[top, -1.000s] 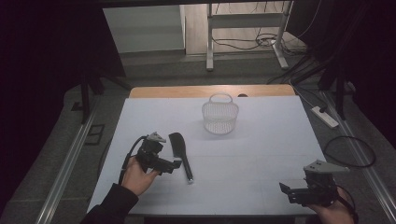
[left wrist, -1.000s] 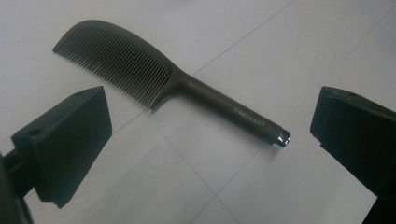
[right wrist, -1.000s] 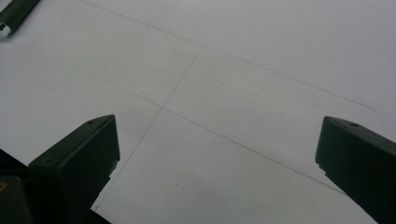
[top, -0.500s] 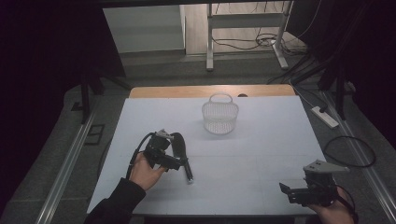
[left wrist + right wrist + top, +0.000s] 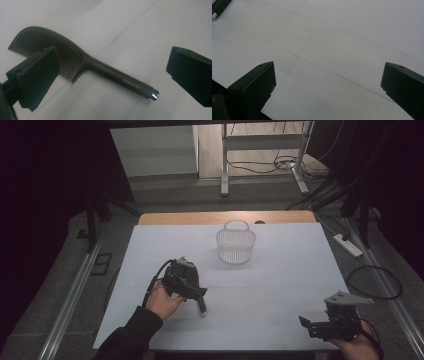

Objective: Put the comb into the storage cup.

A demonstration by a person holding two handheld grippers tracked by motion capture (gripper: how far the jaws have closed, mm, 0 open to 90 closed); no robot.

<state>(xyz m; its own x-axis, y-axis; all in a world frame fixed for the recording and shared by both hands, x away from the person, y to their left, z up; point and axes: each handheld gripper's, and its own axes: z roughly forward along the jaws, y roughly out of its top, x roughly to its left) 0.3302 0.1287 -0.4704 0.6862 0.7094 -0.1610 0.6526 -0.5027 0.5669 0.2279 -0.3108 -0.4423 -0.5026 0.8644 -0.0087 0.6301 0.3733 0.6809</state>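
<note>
Bare table (image 5: 280,290) surrounds the comb (image 5: 100,67); basket (image 5: 235,245) stands well apart.

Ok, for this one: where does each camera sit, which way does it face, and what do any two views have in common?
High view: fixed above the person's side, facing forward and down on the white table and mesh basket; both hands, left tool and right tool enter from below.
Left gripper view: rides the left tool, looking down between its open jaws at the black comb.
Right gripper view: rides the right tool, open jaws over bare table.
Shared: the comb's silver handle tip appears in the high and both gripper views.
</note>
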